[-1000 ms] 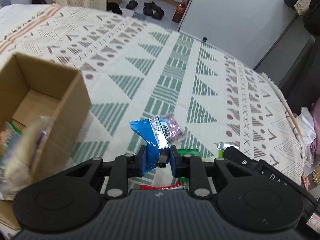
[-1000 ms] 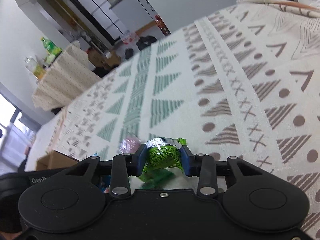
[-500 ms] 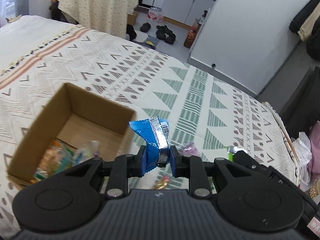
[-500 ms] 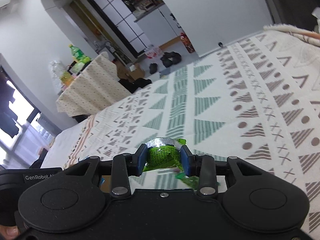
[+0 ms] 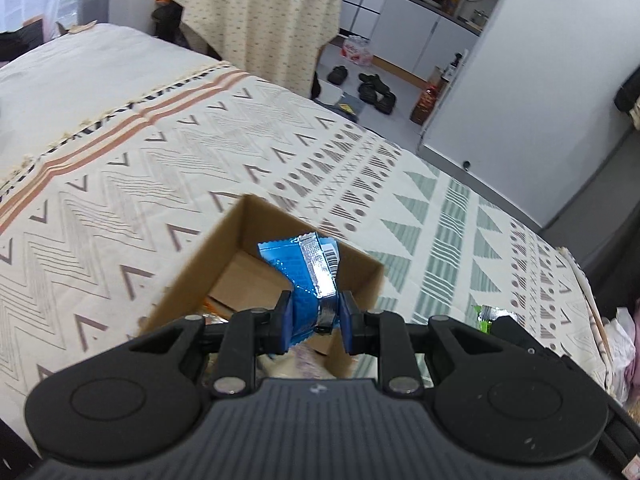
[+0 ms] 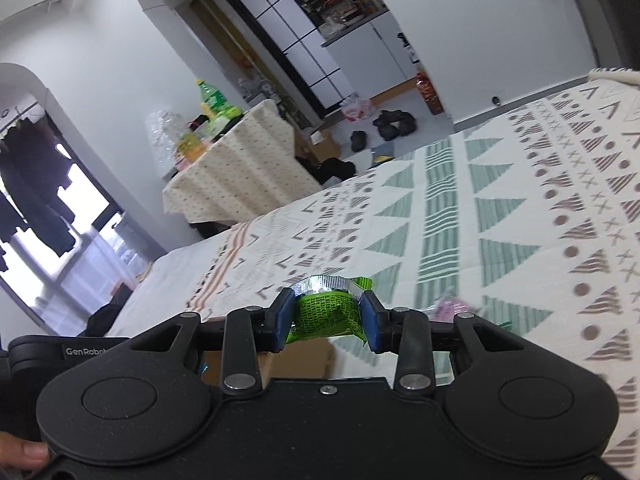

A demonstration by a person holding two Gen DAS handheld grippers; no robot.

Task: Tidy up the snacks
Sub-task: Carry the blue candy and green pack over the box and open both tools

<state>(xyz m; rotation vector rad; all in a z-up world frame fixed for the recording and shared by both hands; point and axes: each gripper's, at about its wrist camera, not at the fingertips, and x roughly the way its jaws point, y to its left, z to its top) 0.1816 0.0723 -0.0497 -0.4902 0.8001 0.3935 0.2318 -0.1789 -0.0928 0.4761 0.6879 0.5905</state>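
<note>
My left gripper (image 5: 315,320) is shut on a blue snack packet (image 5: 304,272) with a silver seam and barcode, held above the open cardboard box (image 5: 224,248) on the patterned bed. Several snacks lie in the box bottom, mostly hidden by the gripper. My right gripper (image 6: 326,322) is shut on a green snack packet (image 6: 326,308) with a foil top; its packet also shows at the right in the left wrist view (image 5: 490,314). A corner of the box (image 6: 296,360) shows just below the right gripper's fingers.
A pink wrapper (image 6: 448,306) lies on the blanket (image 5: 120,184) right of the right gripper. A cloth-covered side table (image 5: 256,16) with bottles stands beyond the bed. Shoes (image 5: 374,88) lie on the floor. A white wall panel (image 5: 520,60) stands at the right.
Both grippers rose and swung left toward the box. The blue packet went from over the blanket to over the box opening. The green packet moved up beside the box.
</note>
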